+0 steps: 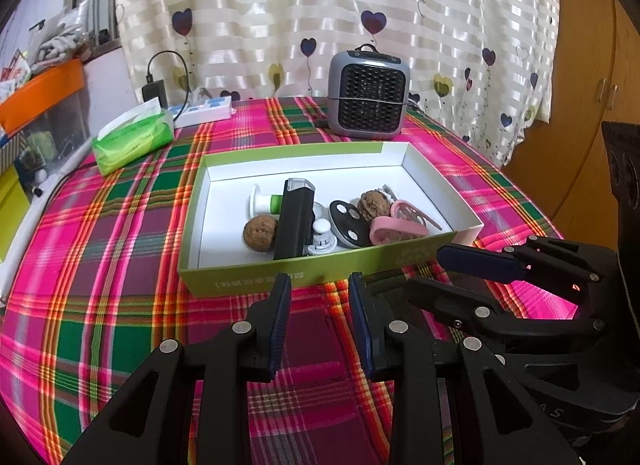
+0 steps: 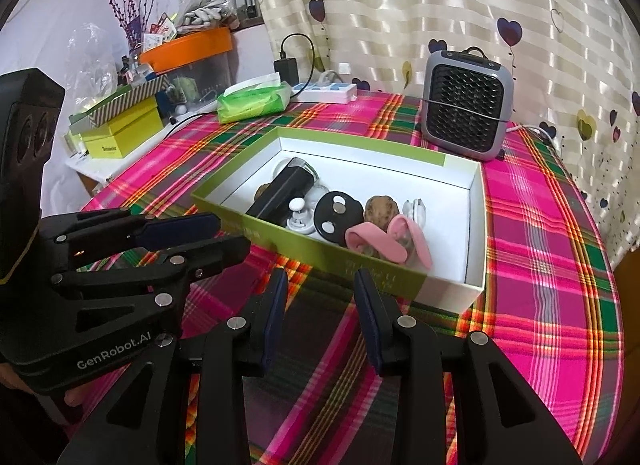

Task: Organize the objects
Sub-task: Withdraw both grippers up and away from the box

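Note:
A green box with a white inside (image 1: 248, 279) (image 2: 448, 287) sits on the plaid tablecloth. It holds a black rectangular device (image 1: 294, 221) (image 2: 280, 189), two walnuts (image 1: 260, 233) (image 1: 374, 205) (image 2: 382, 211), a white and green spool (image 1: 264, 204), a white knob piece (image 1: 322, 237) (image 2: 298, 219), a black disc with white dots (image 1: 350, 223) (image 2: 334, 215) and pink clips (image 1: 400, 227) (image 2: 380, 243). My left gripper (image 1: 320, 285) (image 2: 224, 231) is open and empty in front of the box. My right gripper (image 2: 322, 279) (image 1: 428, 267) is open and empty beside it.
A grey fan heater (image 1: 368, 95) (image 2: 466, 109) stands behind the box. A green tissue pack (image 1: 134, 137) (image 2: 254, 99), a power strip (image 1: 204, 111) and a black charger (image 1: 154, 89) lie at the back left. Boxes and an orange tray (image 2: 188, 49) sit beyond the table's left edge.

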Tool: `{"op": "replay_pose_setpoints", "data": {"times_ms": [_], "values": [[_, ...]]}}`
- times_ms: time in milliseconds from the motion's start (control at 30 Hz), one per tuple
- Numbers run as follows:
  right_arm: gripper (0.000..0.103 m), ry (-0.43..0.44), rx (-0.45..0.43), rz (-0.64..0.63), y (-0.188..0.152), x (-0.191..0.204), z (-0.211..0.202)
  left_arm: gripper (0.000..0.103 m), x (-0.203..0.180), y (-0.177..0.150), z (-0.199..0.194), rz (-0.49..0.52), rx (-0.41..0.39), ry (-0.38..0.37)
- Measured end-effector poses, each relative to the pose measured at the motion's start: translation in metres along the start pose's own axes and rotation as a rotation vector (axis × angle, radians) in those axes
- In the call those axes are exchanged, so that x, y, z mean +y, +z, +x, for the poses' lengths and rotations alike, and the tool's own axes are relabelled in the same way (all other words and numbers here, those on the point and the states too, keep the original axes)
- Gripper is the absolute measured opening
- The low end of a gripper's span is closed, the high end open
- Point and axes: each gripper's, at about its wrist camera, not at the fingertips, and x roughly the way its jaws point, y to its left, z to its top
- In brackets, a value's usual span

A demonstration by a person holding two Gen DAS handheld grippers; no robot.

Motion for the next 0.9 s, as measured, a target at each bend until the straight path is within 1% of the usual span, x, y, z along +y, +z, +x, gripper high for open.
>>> {"op": "replay_pose_setpoints", "data": {"times_ms": [400, 900], "values": [[0.036, -0.009, 0.024, 0.018, 0.0, -0.002, 0.009, 0.026, 0.001, -0.002, 0.013, -0.006, 0.036, 0.022], [0.036, -0.039, 0.093, 0.038, 0.001, -0.005, 0.029, 0.026, 0.003, -0.004, 0.031, -0.016, 0.091, 0.06]]}}
